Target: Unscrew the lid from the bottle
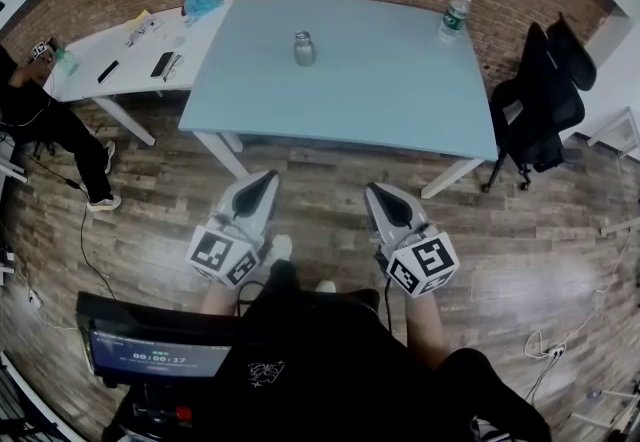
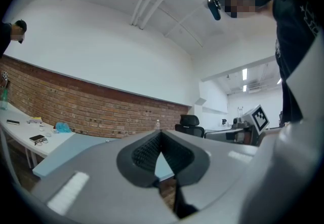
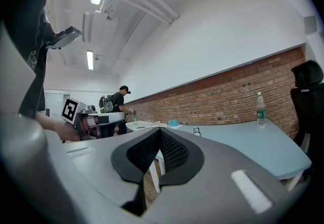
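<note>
While the task is awaiting its first step, both tools are hanging over the wooden floor (image 1: 320, 165), well short of the light-blue surface (image 1: 380, 100). The left gripper (image 1: 267, 177) is keeping its fingers clenched on nothing, and the right gripper (image 1: 373, 190) is doing the same. Each gripper view is showing the ribbed pads meeting at the tip, with only the room beyond.

The small bottle (image 1: 304, 48) with its metal-coloured lid (image 1: 304, 34) is standing upright near the middle of the surface, untouched, and is judged to be the task's item. A taller water bottle (image 1: 455, 12) is standing at the far right corner, well apart from it.

Approach is the step in hand. The next move is calling for bringing both grippers to the small bottle, releasing the fingers, steadying the body with one and gripping the lid with the other.

The water bottle is wearing a green label with unreadable print. The marker cubes (image 1: 222, 255) are showing black-and-white patterns only. The screen (image 1: 150, 355) at lower left is displaying digits too small to read surely.
</note>
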{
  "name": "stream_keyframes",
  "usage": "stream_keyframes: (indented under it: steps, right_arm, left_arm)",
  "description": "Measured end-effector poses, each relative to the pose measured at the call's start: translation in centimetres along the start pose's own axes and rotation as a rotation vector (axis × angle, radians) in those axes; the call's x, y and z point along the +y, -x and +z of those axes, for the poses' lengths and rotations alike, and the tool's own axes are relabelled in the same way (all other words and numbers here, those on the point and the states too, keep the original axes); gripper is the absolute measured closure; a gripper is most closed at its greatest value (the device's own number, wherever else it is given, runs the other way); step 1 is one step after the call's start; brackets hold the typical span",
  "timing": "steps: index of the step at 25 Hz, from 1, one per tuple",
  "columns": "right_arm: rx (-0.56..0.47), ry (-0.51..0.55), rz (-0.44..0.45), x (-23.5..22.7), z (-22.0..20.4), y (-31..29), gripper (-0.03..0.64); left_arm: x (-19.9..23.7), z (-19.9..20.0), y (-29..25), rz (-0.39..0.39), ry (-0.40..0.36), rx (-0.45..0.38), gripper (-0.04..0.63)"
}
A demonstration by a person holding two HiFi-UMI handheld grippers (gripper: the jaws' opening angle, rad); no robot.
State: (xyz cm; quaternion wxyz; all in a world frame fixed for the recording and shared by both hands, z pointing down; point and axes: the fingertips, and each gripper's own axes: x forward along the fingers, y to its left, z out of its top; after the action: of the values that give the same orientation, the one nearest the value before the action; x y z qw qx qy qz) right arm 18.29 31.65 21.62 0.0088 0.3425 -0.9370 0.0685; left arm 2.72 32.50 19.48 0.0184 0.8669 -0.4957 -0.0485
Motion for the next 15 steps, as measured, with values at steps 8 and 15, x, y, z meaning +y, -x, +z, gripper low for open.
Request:
stream_keyframes:
  steps: [8, 15]
  right_arm:
    - [0.007, 0.005, -0.01, -0.3, 0.0, -1.2, 0.615]
    - [0.013, 0.016, -0.02, -0.5, 0.4, -2.8, 0.615]
  left_arm:
    - [1.2, -0.2, -0.6, -0.01, 0.009, -0.005, 0.595]
    - [2.8, 0.0, -1.3, -0.019, 0.015, -0.011, 0.595]
